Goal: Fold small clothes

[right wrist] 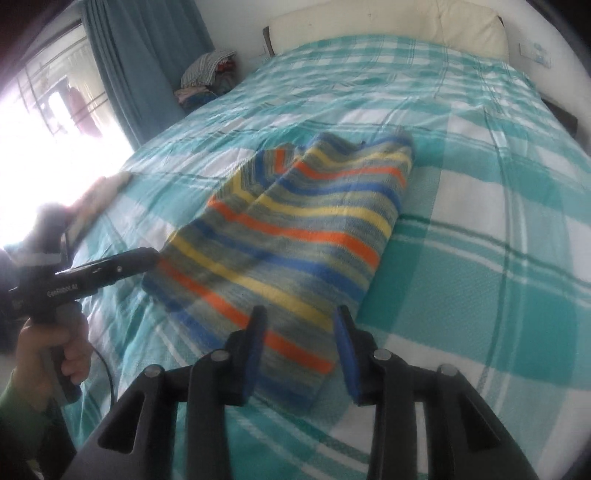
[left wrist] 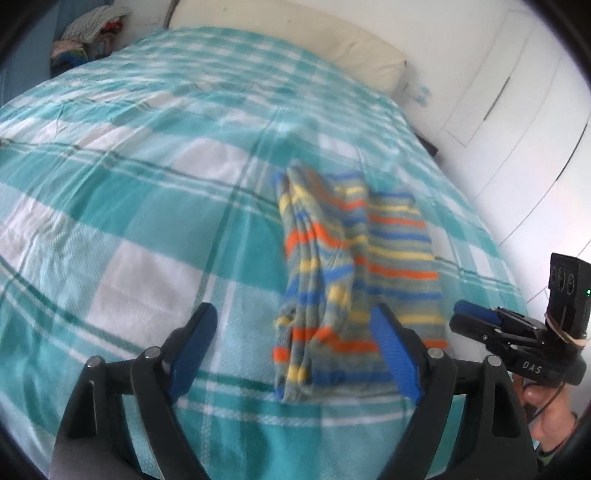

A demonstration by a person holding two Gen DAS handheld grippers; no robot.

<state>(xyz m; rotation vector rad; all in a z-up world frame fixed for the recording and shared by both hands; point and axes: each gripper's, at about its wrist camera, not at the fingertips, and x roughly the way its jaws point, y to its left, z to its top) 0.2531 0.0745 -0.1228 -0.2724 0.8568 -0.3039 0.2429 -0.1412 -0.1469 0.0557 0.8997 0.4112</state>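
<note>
A small knitted garment (left wrist: pixel 347 266) with grey, blue, yellow and orange stripes lies folded lengthwise on the teal checked bedspread (left wrist: pixel 140 206). My left gripper (left wrist: pixel 295 336) hovers over its near end, open wide, with no cloth pinched; its right finger overlaps the garment's edge in the picture. In the right wrist view the same garment (right wrist: pixel 295 221) stretches away from me. My right gripper (right wrist: pixel 301 345) stands partly open just above its near corner, pads apart from the cloth. The left gripper (right wrist: pixel 147 258) shows at the garment's left edge. The right gripper (left wrist: pixel 476 321) shows beside its right edge.
A cream pillow (left wrist: pixel 295 33) lies along the head of the bed. A pile of clothes (right wrist: pixel 210 74) sits at the far left corner beside a blue curtain (right wrist: pixel 147 55) and a bright window. White cupboard doors (left wrist: pixel 517 110) stand to the right of the bed.
</note>
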